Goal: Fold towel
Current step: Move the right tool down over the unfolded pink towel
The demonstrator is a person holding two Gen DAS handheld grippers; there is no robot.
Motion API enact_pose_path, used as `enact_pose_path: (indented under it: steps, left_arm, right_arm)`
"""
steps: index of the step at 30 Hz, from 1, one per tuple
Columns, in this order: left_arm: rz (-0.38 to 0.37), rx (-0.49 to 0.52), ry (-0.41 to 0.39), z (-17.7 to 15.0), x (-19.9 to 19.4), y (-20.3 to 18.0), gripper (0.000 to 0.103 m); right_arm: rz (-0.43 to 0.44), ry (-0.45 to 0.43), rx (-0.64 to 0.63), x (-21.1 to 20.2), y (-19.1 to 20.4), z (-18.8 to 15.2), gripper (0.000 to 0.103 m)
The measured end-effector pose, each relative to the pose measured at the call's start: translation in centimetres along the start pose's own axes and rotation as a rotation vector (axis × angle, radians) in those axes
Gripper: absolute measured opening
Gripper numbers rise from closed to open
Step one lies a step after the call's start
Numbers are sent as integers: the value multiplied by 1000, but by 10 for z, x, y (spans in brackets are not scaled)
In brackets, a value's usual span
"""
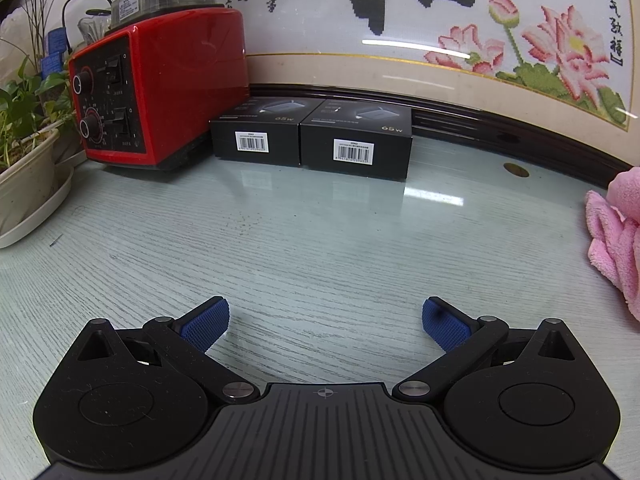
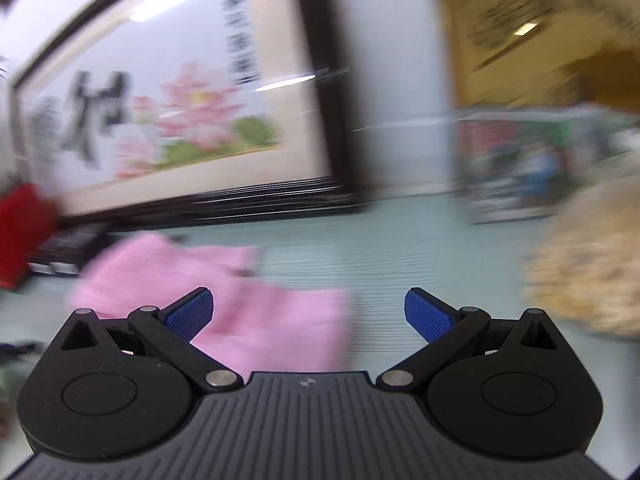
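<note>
While the right wrist view is smeared with motion blur, its main shapes can still be read: a pink towel (image 2: 224, 292) lies rumpled on the pale table (image 2: 400, 248) in front of the framed embroidery (image 2: 180, 120), and a tan, speckled mass (image 2: 588, 264) to the right of the towel is too blurred to identify. A colourful upright item (image 2: 528, 164) beyond that mass is equally unreadable. In the left wrist view only a bunched edge of the towel (image 1: 616, 232) shows, cut off by the frame's right border, well to the right of the two black boxes (image 1: 312, 136).

Left of those boxes stands a red appliance (image 1: 160, 92) with a clear jar on top, its upper part cut off. Further left, a pale planter (image 1: 24, 184) holds green leafy plants and sits in a shallow saucer.

The left gripper (image 1: 325, 320) hovers over bare table (image 1: 320, 240) in front of the boxes, its blue pads (image 1: 206, 326) spread wide, holding and touching nothing. The right gripper (image 2: 309, 314) is likewise spread wide and empty; its left pad (image 2: 188, 316) overlaps the towel in the view, but whether it touches the cloth cannot be told.
</note>
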State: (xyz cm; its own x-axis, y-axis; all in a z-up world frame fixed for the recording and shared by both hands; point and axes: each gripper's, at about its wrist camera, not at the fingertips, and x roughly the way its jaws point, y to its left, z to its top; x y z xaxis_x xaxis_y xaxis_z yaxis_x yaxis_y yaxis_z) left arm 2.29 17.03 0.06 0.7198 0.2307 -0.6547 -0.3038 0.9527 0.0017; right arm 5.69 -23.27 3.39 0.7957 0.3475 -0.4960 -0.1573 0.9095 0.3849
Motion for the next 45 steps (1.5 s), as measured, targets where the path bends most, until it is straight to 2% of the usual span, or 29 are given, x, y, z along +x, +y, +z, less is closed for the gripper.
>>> enact_pose_path:
  steps: [2, 6, 9, 13, 15, 17, 20, 24, 28, 29, 30, 31, 32, 34, 37, 40, 45]
  left_arm:
    - [0, -1, 0, 0, 0, 0, 103]
    - [0, 0, 0, 0, 0, 0, 103]
    - [1, 0, 0, 0, 0, 0, 103]
    - [1, 1, 0, 0, 0, 0, 103]
    - [1, 1, 0, 0, 0, 0, 103]
    - [1, 1, 0, 0, 0, 0, 103]
    - [0, 0, 0, 0, 0, 0, 103]
    - [0, 0, 0, 0, 0, 0, 103]
    - [1, 1, 0, 0, 0, 0, 103]
    - [1, 1, 0, 0, 0, 0, 103]
    - [1, 0, 0, 0, 0, 0, 103]
    - [1, 1, 0, 0, 0, 0, 103]
    - [1, 1, 1, 0, 0, 0, 103]
    - [1, 1, 0, 0, 1, 0, 103]
    - [6, -1, 1, 0, 1, -1, 103]
    - [7, -2, 1, 1, 2, -1, 103]
    - [-30, -19, -4, 0, -2, 2, 103]
  right_arm:
    - [58, 19, 21, 16, 7, 4, 103]
    - [75, 82, 40, 37, 11, 8, 98]
    - [167, 103, 45, 43, 13, 11, 95]
    - [238, 135, 70, 54, 15, 7, 81]
    - [237, 161, 91, 61, 14, 4, 66]
    - [222, 176, 105, 65, 12, 1, 61]
    - [204, 172, 141, 67, 7, -2, 62]
    - [226, 174, 178, 68, 1, -3, 68]
    - [255, 189, 210, 78, -5, -5, 67]
    - [257, 177, 210, 77, -5, -5, 59]
    - [257, 159, 205, 73, -5, -5, 44]
    - [258, 141, 200, 70, -4, -5, 36]
    - [258, 123, 194, 67, -4, -5, 32]
    - [258, 87, 184, 61, -3, -4, 13]
    - [292, 52, 158, 52, 0, -4, 9]
    - [385, 51, 138, 43, 4, 0, 9]
    - [546, 118, 129, 42, 8, -3, 12]
